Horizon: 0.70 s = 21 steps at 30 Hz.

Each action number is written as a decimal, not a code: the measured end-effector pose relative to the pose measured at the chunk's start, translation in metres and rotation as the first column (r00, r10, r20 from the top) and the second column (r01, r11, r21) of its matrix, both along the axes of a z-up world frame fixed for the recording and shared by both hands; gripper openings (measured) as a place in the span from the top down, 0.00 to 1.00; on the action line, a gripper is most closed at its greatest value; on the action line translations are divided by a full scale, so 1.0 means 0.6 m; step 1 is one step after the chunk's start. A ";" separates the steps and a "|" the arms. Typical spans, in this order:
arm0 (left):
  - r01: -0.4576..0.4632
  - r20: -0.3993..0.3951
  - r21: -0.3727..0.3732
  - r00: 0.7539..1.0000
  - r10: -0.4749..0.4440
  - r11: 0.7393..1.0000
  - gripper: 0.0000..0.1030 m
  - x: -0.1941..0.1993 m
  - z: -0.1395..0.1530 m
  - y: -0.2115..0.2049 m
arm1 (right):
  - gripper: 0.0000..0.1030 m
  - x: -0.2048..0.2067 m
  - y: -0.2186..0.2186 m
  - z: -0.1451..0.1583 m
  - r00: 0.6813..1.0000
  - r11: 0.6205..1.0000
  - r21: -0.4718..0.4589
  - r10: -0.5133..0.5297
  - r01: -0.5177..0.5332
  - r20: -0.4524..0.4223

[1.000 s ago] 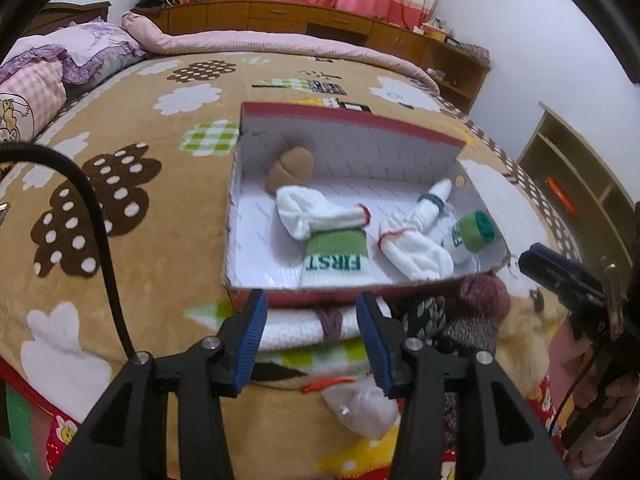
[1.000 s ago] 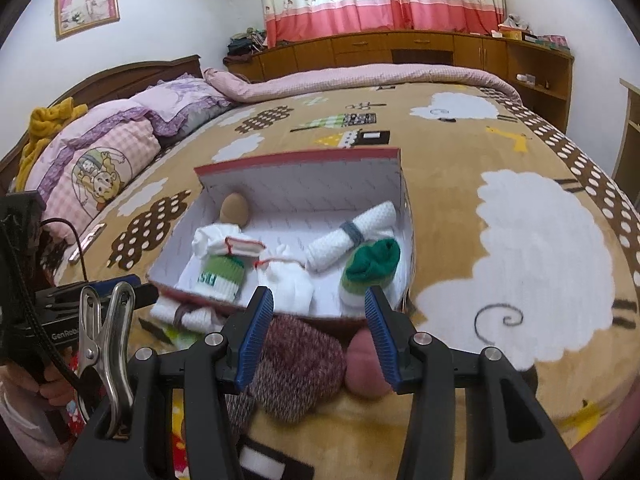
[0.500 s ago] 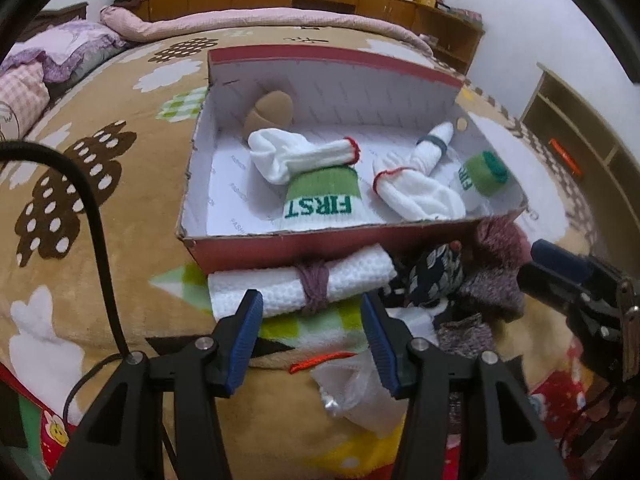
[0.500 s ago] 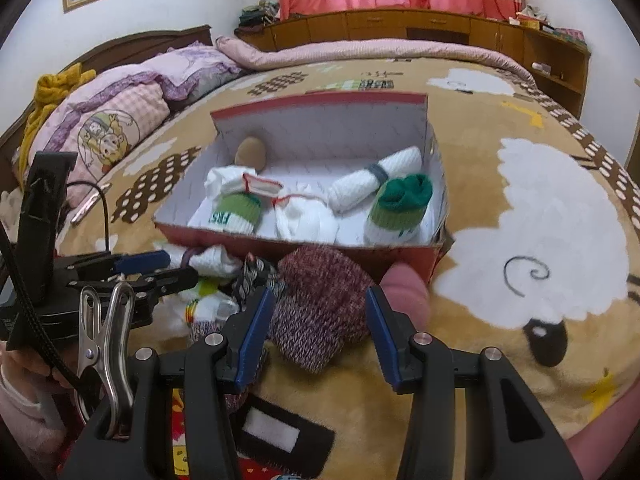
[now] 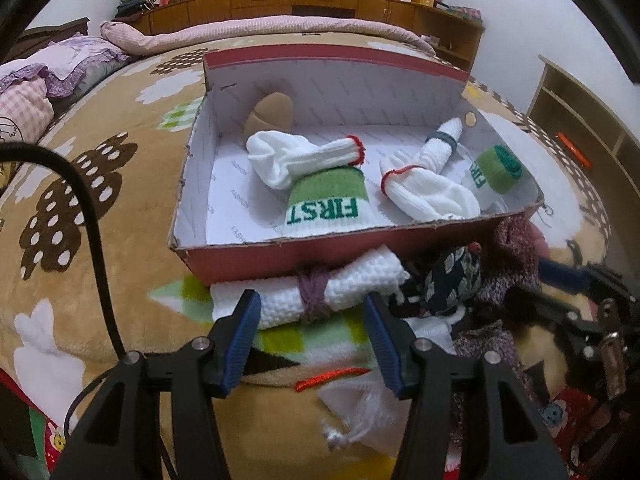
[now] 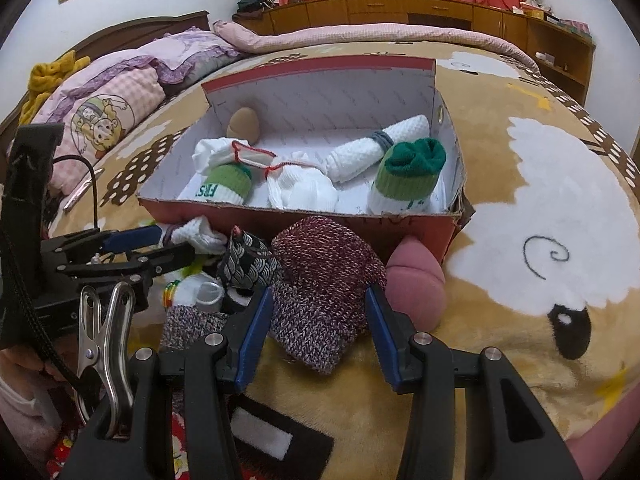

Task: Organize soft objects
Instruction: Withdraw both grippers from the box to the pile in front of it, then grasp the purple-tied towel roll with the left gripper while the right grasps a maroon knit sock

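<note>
A red shoe box (image 5: 240,258) (image 6: 400,222) on the bed holds several rolled socks, among them a green "FIRST" roll (image 5: 326,204) and a green-topped roll (image 6: 408,176). Loose soft things lie before its front wall. My left gripper (image 5: 310,340) is open, its fingers straddling a white knit roll tied with purple yarn (image 5: 308,298). My right gripper (image 6: 318,330) is open around a maroon knit roll (image 6: 324,280). A dark patterned roll (image 6: 250,266) lies between the two, and a pink roll (image 6: 416,280) lies right of the maroon one.
The brown blanket (image 6: 540,200) with white sheep covers the bed. Pillows (image 6: 112,108) lie at far left. A white drawstring bag (image 5: 360,404) lies under my left gripper. A black and white patch (image 6: 276,436) lies near my right gripper. Wooden cabinets (image 5: 320,0) line the far wall.
Both grippers have moved down and forward toward the pile before the box. The left one now straddles the white roll, the right one the maroon roll. Both stay open.
</note>
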<state>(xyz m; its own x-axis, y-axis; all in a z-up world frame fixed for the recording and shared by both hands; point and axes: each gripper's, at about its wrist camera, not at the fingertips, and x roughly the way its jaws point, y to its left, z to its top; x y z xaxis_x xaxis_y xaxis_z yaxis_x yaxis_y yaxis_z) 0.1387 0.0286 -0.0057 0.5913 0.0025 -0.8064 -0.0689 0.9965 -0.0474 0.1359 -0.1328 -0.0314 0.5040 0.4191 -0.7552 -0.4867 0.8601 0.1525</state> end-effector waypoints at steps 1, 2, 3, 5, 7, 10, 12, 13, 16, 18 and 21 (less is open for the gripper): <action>0.000 0.003 0.000 1.000 0.000 1.000 0.45 0.000 0.000 0.000 | 0.52 0.001 -0.001 -0.002 1.000 1.000 0.001 0.000 0.000 -0.002; 0.001 0.003 0.003 1.000 -0.001 1.000 0.45 0.001 -0.001 -0.001 | 0.52 0.002 -0.001 -0.003 1.000 1.000 0.005 0.000 0.000 -0.004; 0.001 0.005 0.006 1.000 -0.001 1.000 0.45 0.000 0.000 -0.002 | 0.52 0.003 -0.002 -0.006 1.000 1.000 0.010 -0.001 0.001 -0.010; 0.006 0.008 0.023 1.000 -0.006 1.000 0.46 -0.001 -0.001 -0.005 | 0.52 0.004 -0.005 -0.009 1.000 1.000 0.022 -0.002 0.002 -0.018; 0.008 0.011 0.046 1.000 -0.009 0.999 0.47 -0.002 -0.002 -0.010 | 0.53 0.006 -0.007 -0.013 1.000 0.999 0.035 -0.005 0.006 -0.025; 0.008 0.012 0.057 1.000 -0.009 0.998 0.49 -0.001 -0.003 -0.013 | 0.53 0.007 -0.009 -0.018 0.999 0.999 0.050 -0.004 0.006 -0.038; 0.004 0.015 0.064 1.000 -0.005 0.998 0.53 -0.002 -0.003 -0.013 | 0.53 0.007 -0.007 -0.020 0.999 0.999 0.049 -0.002 0.004 -0.040; 0.002 0.018 0.064 1.000 -0.004 0.998 0.57 -0.003 -0.003 -0.012 | 0.53 0.007 -0.007 -0.021 0.999 0.999 0.048 -0.002 0.003 -0.038; -0.005 0.023 0.042 1.000 0.004 0.999 0.64 -0.007 -0.003 -0.004 | 0.58 0.007 -0.008 -0.022 0.999 0.999 0.048 -0.005 0.007 -0.034; -0.006 0.026 0.026 1.000 0.006 1.000 0.67 -0.010 0.000 0.001 | 0.60 0.007 -0.010 -0.022 0.999 0.999 0.050 -0.011 0.013 -0.035; -0.002 0.029 0.010 1.000 0.002 1.000 0.73 -0.013 0.003 0.004 | 0.65 0.006 -0.013 -0.022 0.999 0.998 0.055 -0.018 0.020 -0.035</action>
<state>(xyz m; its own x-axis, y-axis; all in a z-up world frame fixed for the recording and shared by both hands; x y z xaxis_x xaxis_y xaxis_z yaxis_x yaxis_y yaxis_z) 0.1307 0.0307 -0.0039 0.6146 0.0120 -0.7887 -0.0697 0.9968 -0.0391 0.1396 -0.1405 -0.0448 0.4866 0.4512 -0.7481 -0.4641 0.8590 0.2162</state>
